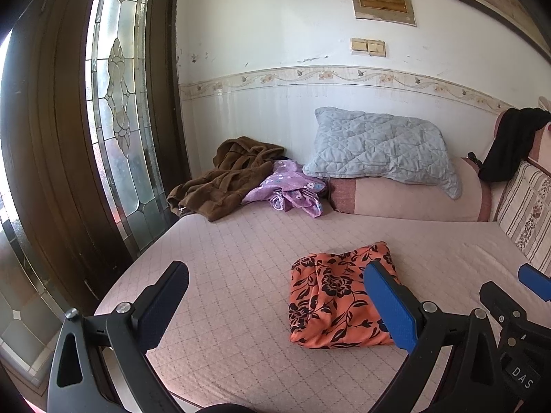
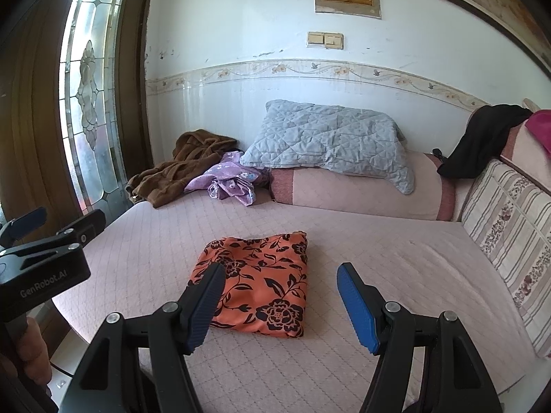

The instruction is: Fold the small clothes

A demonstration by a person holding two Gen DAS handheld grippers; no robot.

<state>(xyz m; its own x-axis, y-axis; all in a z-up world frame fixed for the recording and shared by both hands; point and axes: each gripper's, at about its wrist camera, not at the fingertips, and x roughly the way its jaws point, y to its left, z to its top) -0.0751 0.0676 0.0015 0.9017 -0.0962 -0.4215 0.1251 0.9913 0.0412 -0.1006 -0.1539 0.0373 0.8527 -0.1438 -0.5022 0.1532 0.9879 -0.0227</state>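
An orange garment with black flowers lies folded into a neat square on the pink quilted bed; it also shows in the right wrist view. My left gripper is open and empty, held above the bed just left of the garment. My right gripper is open and empty, held above the garment's near edge. The right gripper also shows at the right edge of the left wrist view. The left gripper shows at the left edge of the right wrist view.
A brown robe and a purple flowered garment lie crumpled at the bed's far left. A grey quilted pillow rests on a pink bolster. A black cloth hangs over the striped backrest. A wooden glass-panelled door stands left.
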